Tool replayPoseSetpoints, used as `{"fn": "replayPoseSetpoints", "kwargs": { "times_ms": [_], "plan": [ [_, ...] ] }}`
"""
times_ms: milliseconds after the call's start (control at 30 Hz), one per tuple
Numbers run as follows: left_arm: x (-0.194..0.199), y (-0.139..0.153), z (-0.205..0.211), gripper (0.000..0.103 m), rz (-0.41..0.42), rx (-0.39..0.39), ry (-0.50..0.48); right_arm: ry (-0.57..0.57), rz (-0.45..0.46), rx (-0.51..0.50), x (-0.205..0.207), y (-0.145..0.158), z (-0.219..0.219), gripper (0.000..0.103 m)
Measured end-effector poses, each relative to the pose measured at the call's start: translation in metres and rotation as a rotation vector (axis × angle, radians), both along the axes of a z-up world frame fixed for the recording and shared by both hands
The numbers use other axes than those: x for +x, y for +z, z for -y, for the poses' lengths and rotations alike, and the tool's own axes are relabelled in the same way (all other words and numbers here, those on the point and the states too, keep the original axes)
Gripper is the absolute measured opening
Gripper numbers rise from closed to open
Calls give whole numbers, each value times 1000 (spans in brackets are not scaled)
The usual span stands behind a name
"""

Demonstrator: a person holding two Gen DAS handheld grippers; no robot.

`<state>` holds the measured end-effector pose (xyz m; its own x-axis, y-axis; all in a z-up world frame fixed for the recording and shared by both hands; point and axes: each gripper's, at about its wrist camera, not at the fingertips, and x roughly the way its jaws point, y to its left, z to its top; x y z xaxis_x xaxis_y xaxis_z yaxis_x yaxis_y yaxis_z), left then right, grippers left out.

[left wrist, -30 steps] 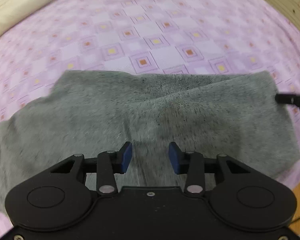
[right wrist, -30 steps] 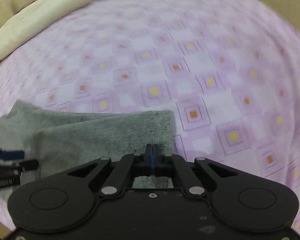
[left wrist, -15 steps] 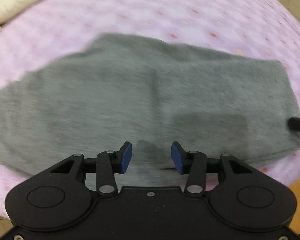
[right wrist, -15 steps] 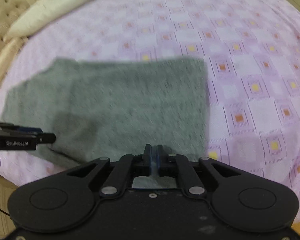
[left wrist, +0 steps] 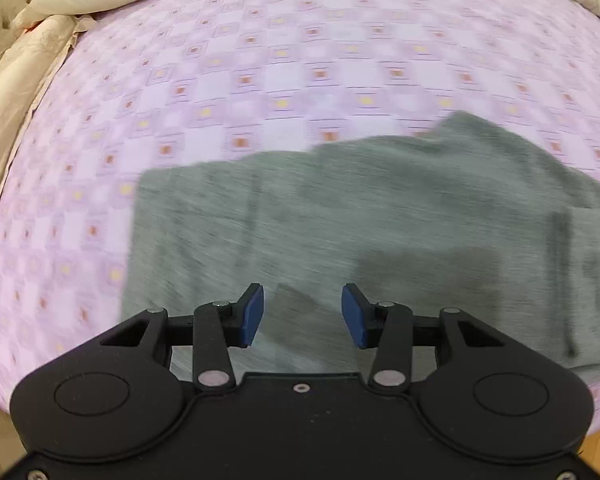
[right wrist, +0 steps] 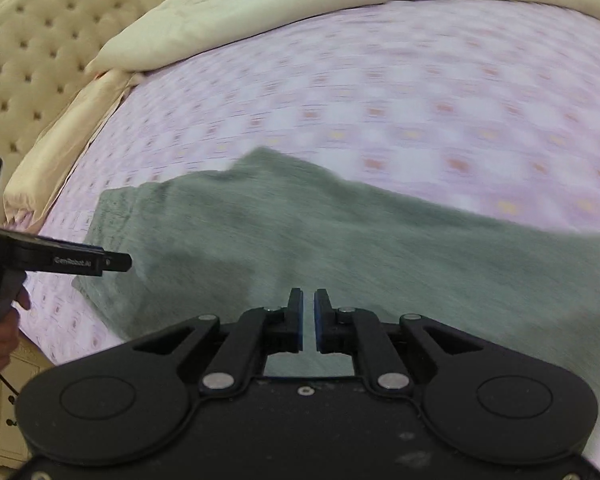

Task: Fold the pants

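Observation:
The grey pants (left wrist: 380, 224) lie folded flat on the purple patterned bedsheet (left wrist: 260, 72), near the bed's front edge. They also show in the right wrist view (right wrist: 380, 248). My left gripper (left wrist: 302, 315) is open and empty, raised above the pants' near edge. My right gripper (right wrist: 308, 319) has its jaws nearly together with a thin gap and nothing between them, raised above the pants. The left gripper's tip (right wrist: 112, 262) shows at the left of the right wrist view, over the pants' left end.
A cream duvet (right wrist: 300, 4) is bunched along the far side of the bed. A tufted cream headboard (right wrist: 28, 40) stands at the left. A cream side cloth (left wrist: 16, 80) hangs at the bed's left edge. The bedsheet also shows in the right wrist view (right wrist: 420, 100).
Both grippers have pulled back and up from the pants and swung left, so more of the bed shows. The right gripper's jaws have parted slightly. The pants stay flat.

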<state>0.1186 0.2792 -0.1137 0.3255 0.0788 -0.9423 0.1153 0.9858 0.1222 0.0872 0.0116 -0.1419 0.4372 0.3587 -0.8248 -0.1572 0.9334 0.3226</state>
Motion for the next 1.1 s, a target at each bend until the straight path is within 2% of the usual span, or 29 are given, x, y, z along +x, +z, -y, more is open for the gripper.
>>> {"fn": "replayPoseSetpoints", "kwargs": {
  "times_ms": [133, 233, 300, 400, 533, 700, 767, 933, 1000, 1100],
  "plan": [
    [9, -26, -27, 53, -107, -31, -99, -32, 12, -63, 58, -16, -46, 9],
    [-3, -33, -39, 54, -107, -69, -182, -89, -10, -102, 92, -31, -67, 9],
    [-9, -34, -46, 53, -122, -95, -211, -100, -29, -134, 100, -43, -81, 9],
    [-18, -27, -61, 52, -117, -154, -222, -111, -69, -166, 85, -55, -96, 9],
    [-21, -11, -90, 52, -73, -182, -194, -174, -94, -174, 49, -53, -112, 9],
    [2, -3, -139, 52, -26, -206, -92, -188, -173, -170, 9, -54, -135, 9],
    [9, -7, -154, 50, -23, -216, -85, -179, -186, -177, -1, -55, -142, 9],
    [18, -27, -175, 50, -125, -315, -79, -207, -201, -184, -8, -57, -152, 9],
    [20, -38, -176, 50, -175, -380, -78, -219, -209, -176, -4, -60, -149, 9],
    [17, -45, -178, 54, -174, -403, -88, -214, -217, -176, 0, -61, -147, 9]
  ]
}}
